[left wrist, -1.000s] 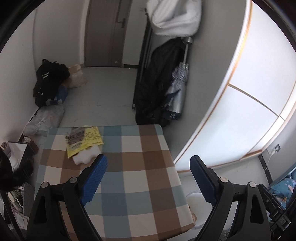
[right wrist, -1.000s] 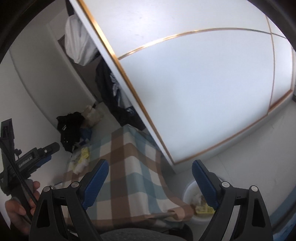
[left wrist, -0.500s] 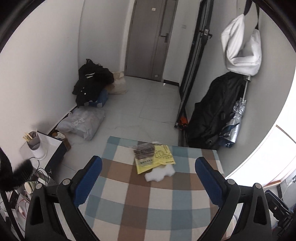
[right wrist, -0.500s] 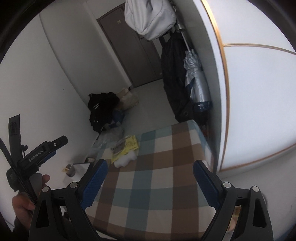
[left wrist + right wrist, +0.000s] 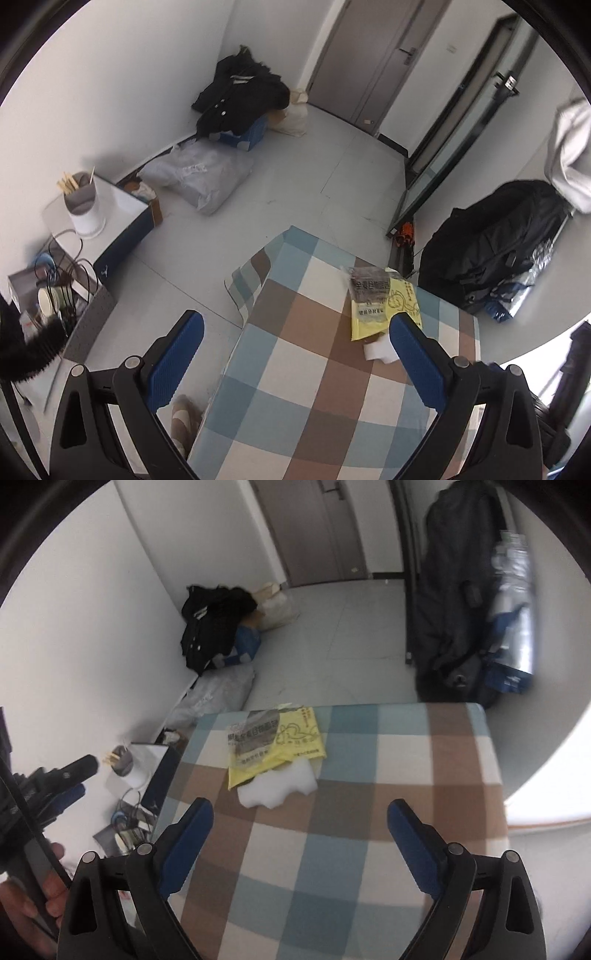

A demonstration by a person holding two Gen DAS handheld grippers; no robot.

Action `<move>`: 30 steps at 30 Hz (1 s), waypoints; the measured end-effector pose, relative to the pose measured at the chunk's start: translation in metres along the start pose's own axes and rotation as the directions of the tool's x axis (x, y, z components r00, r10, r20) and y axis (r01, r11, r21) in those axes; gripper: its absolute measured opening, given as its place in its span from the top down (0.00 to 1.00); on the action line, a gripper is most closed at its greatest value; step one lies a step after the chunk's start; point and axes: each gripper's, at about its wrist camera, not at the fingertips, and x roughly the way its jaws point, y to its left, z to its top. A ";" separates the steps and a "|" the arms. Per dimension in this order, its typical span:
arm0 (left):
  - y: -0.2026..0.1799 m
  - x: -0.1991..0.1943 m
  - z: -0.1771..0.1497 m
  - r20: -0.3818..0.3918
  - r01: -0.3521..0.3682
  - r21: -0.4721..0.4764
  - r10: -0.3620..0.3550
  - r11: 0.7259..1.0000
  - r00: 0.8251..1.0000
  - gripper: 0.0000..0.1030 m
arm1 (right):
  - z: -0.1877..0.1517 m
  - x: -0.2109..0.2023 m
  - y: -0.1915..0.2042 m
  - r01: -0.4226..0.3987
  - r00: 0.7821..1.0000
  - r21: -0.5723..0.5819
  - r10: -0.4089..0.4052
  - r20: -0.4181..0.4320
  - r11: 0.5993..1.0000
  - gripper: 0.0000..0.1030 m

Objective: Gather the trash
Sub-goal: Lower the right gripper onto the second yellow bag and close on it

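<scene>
Left wrist view now looks down on the checked tablecloth [image 5: 314, 369]; a second ago it showed the wardrobe wall. Your left gripper [image 5: 295, 354] has just been opening and its blue fingers stand wide apart with nothing between them. The yellow wrapper [image 5: 384, 306] lies at the cloth's far side, a grey printed packet [image 5: 369, 286] on top of it and white foam [image 5: 380, 349] just beside it, half hidden by the right finger. Only the right wrist view shows the foam [image 5: 277, 784] whole, your left hand [image 5: 33, 904], and your right gripper [image 5: 299, 830], spread and empty.
</scene>
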 end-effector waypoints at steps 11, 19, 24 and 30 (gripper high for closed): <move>0.033 0.013 0.022 -0.033 -0.002 -0.132 -0.002 0.991 0.999 0.04 | 0.048 0.126 0.026 -0.012 0.975 -0.108 -0.013 -0.223 0.994 0.07; 0.048 0.027 0.025 -0.099 0.027 -0.219 -0.050 0.975 0.994 0.04 | 0.049 0.166 0.057 0.001 0.958 -0.209 -0.061 -0.281 0.978 0.05; 0.047 0.026 0.028 -0.098 0.039 -0.221 -0.062 0.975 0.993 0.04 | 0.044 0.174 0.069 0.045 0.953 -0.297 -0.130 -0.274 0.954 0.01; 0.050 0.026 0.026 -0.107 0.045 -0.238 -0.073 0.970 0.992 0.04 | 0.042 0.182 0.076 0.059 0.948 -0.354 -0.163 -0.272 0.933 0.00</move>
